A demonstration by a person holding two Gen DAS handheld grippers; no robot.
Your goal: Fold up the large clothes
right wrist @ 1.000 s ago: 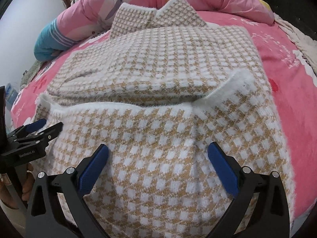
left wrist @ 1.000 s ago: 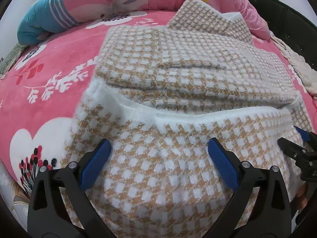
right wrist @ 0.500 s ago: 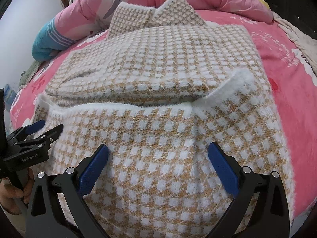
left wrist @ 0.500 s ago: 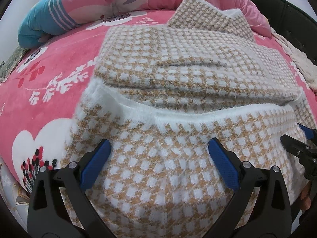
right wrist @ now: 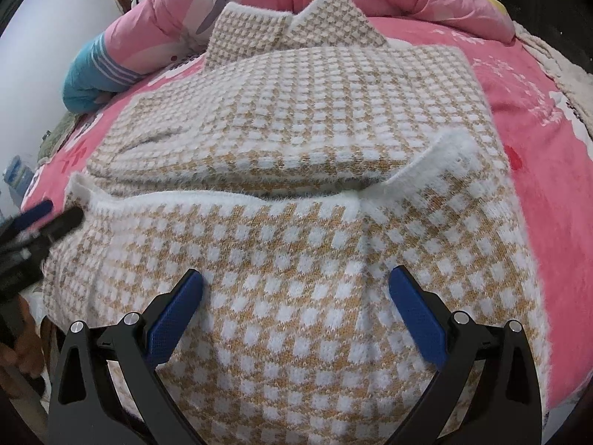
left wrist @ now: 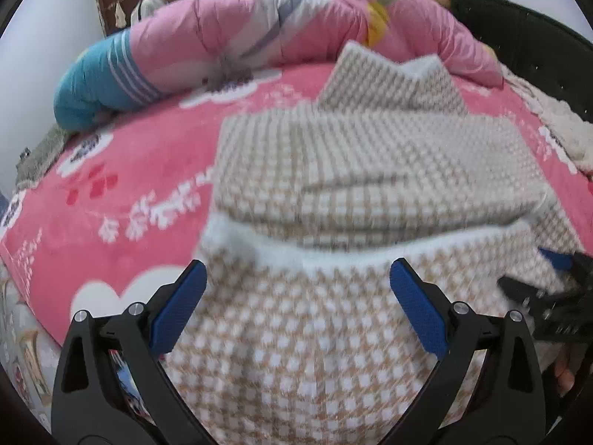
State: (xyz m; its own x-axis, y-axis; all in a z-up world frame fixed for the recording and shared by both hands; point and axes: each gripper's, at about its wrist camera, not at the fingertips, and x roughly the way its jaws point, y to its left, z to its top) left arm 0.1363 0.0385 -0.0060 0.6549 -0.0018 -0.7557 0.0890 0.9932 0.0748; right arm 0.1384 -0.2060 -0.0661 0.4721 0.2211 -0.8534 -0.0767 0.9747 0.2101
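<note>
From the left wrist camera, which is blurred, the left gripper [left wrist: 296, 296] has its two blue-padded fingers [left wrist: 178, 311] spread wide apart with nothing clamped between them. A tan-and-white checked sweater [left wrist: 370, 170] fills the space between and beyond the fingers, partly folded, with a fuzzy white hem [left wrist: 296, 256] running across just past the fingertips. The sweater lies on a pink blanket [left wrist: 141, 170] printed with white flowers, which spreads out to the left of the left finger. Far ahead, a rolled pink and blue quilt [left wrist: 207, 44] lies along the far edge of the bed. To the right of the right finger, the tip of the other gripper shows at the sweater's edge, too blurred to read clearly.

From the right wrist camera, sharper, the right gripper [right wrist: 296, 296] also has its blue fingers [right wrist: 415, 311] wide apart, gripping nothing. The sweater [right wrist: 315, 118] lies between them and stretches ahead, its white hem [right wrist: 222, 196] crossing in front of the fingertips and curling up at the right. The pink blanket [right wrist: 533, 111] shows to the right of the right finger. Left of the left finger, the left gripper [right wrist: 48, 218] sits at the sweater's corner.
</note>
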